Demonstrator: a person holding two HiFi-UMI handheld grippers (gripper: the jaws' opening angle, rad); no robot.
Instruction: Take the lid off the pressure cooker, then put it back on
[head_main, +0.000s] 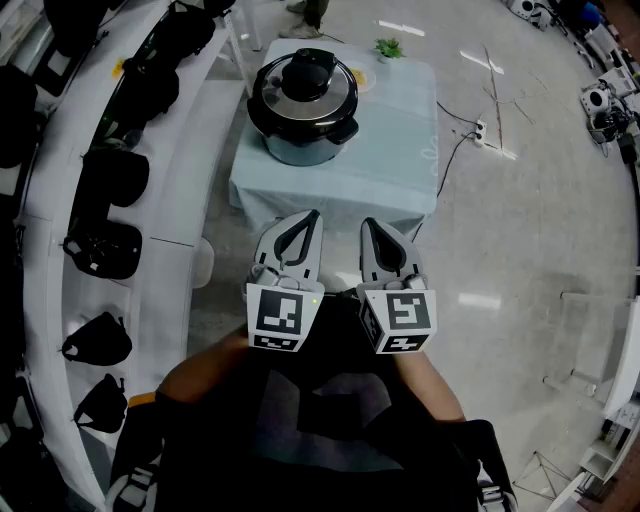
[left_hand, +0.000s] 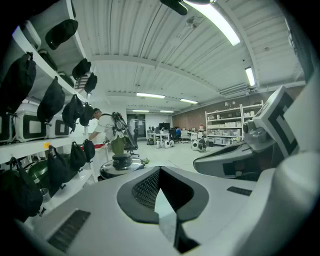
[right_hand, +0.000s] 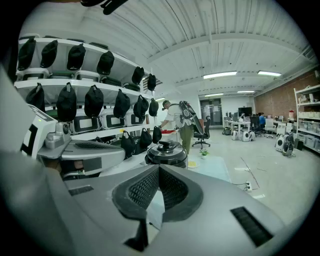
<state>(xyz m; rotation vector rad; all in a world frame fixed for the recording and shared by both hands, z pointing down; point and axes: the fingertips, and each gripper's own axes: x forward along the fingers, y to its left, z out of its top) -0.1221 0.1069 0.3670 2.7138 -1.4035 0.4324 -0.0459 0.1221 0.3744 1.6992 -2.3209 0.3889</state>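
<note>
A big room with shelves (head_main: 45, 190) of black bags (head_main: 105, 248) and a small table (head_main: 405, 150).
The pressure cooker (head_main: 303, 105) sits on the table with its lid (head_main: 303, 78) on, well ahead of both sets of jaws. The left gripper (head_main: 300, 232) and right gripper (head_main: 380, 240) are side by side. Both have their jaws closed, with nothing in them.

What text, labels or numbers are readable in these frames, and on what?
No readable text anywhere.
Left marker cube: black-and-white square code, no letters.
Right marker cube: the same.
Pressure cooker lid: any print is too small to read.
White shelf units: panels are blurred.
</note>
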